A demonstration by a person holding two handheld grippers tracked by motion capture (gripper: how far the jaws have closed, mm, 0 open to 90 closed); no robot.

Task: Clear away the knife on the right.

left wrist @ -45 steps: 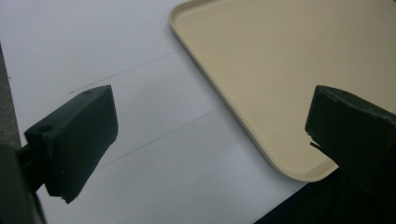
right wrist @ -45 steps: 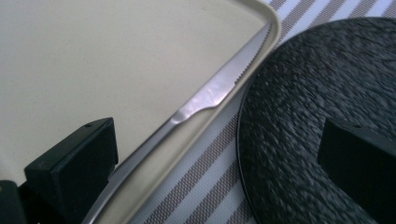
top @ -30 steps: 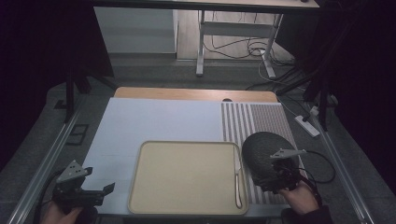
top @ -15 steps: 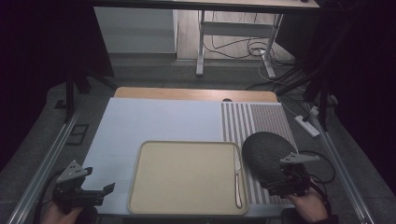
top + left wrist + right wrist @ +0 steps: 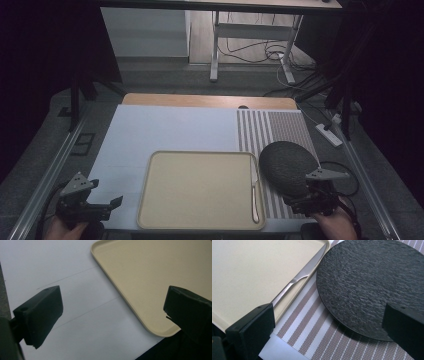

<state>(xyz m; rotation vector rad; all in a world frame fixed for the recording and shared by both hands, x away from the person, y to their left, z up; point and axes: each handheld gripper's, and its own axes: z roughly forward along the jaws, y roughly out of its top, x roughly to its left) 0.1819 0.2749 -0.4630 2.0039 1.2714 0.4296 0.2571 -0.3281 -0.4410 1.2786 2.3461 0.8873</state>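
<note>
Right tongs: your right gripper [image 5: 306,199] hangs at the near right of the table, jaws spread wide with nothing between them; in the right gripper view [image 5: 329,332] one jaw stands over the tray's edge and the other over the plate's near rim.
Left tongs: your left gripper [image 5: 102,206] sits at the near left corner, jaws parted and empty; in the left gripper view [image 5: 112,312] they frame bare white mat and the tray's near corner.
Plate: the black round plate [image 5: 287,167] lies flat on the striped placemat [image 5: 280,130], just ahead of your right gripper and just beside the tray's right edge; its surface is rough and slate-like [image 5: 372,282].
Knife: a silver knife [image 5: 255,192] lies inside the tray along its right rim; blade pointing away from you [image 5: 299,277].
Tray: the beige tray [image 5: 200,190] rests at the middle near edge, between your two grippers; its left corner shows close by your left jaws [image 5: 150,277].
Mat: the white mat [image 5: 165,130] covers the table's left and centre.
</note>
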